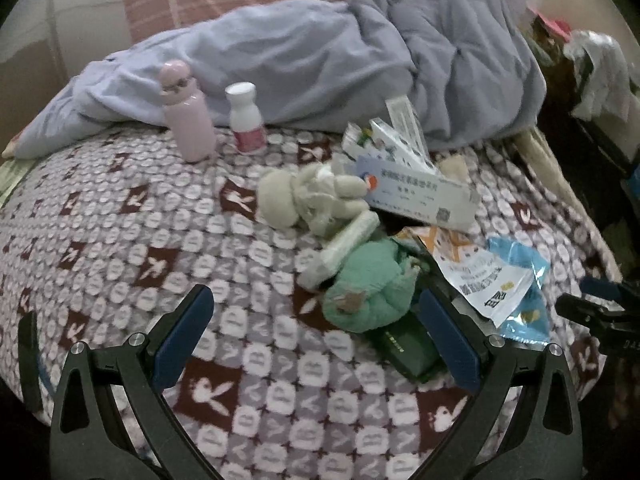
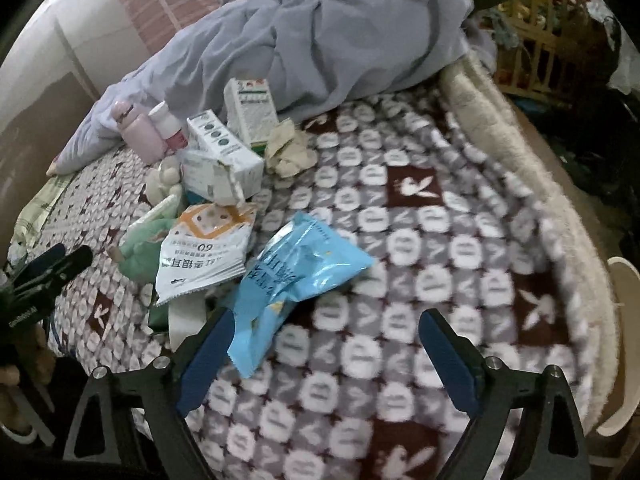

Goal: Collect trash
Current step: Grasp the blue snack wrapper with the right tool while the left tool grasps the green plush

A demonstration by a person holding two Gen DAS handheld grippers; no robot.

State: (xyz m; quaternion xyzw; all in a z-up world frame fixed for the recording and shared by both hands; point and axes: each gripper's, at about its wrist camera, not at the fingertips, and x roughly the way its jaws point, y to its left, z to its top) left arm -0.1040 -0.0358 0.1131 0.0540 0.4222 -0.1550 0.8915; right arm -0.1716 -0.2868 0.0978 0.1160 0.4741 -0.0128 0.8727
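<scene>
Trash lies in a heap on the patterned bedspread (image 1: pixel 120 240). A crumpled blue snack bag (image 2: pixel 300 264) lies with its lower end between my right gripper's (image 2: pixel 327 316) open jaws, against the left finger; the pads do not press it. Beside it are a white-and-orange packet (image 2: pixel 200 252), medicine boxes (image 2: pixel 224 156) and a crumpled tissue (image 2: pixel 288 152). My left gripper (image 1: pixel 314 294) is open over a green plush toy (image 1: pixel 368 292) and a dark green box (image 1: pixel 404 352), holding nothing. The large white box (image 1: pixel 416 196) and the blue bag (image 1: pixel 520 280) lie further right.
A pink bottle (image 1: pixel 186 116) and a white pill bottle (image 1: pixel 246 118) stand upright at the back by a rumpled blue-grey duvet (image 1: pixel 340 52). A beige plush toy (image 1: pixel 304 200) lies mid-heap. The bed's cream fleece edge (image 2: pixel 540 184) runs along the right, with dark clutter beyond.
</scene>
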